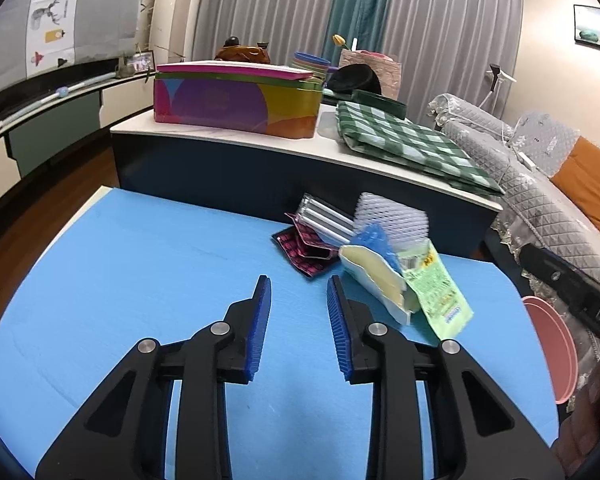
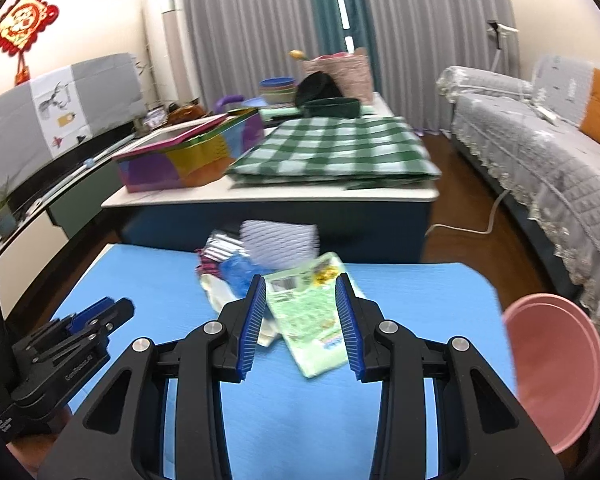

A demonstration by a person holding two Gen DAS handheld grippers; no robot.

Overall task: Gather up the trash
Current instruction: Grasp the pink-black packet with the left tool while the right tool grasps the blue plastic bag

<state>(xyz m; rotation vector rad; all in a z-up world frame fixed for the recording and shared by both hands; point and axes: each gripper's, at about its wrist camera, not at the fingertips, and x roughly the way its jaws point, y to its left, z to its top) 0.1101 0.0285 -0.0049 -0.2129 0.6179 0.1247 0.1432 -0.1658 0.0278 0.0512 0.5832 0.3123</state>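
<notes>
- Blue-padded fingers of the right gripper (image 2: 301,322) fill the near view, standing partly apart with the green wrapper (image 2: 308,316) between them; the pads do not seem to press on it, though motion blur makes this hard to judge.
- Left gripper (image 1: 299,322) hangs over bare blue bench (image 1: 140,264), fingers narrowly apart with nothing between them; its right finger is just beside the cream carton (image 1: 376,276).
- Trash lies in one heap at the far middle of the bench: green wrapper, cream carton, a blue scrap (image 1: 374,240), white foam net (image 1: 392,216), silver packet (image 1: 324,216) and a dark pink-patterned wrapper (image 1: 304,252), all touching or overlapping.
- Pink bin (image 2: 552,368) sits off the bench's right edge, near the right gripper; from here I cannot tell whether anything is inside.
- Judged from this, collecting has barely begun: every visible piece is on the bench, none lifted.
- Left to do: close on the green wrapper, carry it to the pink bin, then repeat for the rest.
- Wrapper looks thin and flat, so it may slip or drag its neighbours.
</notes>
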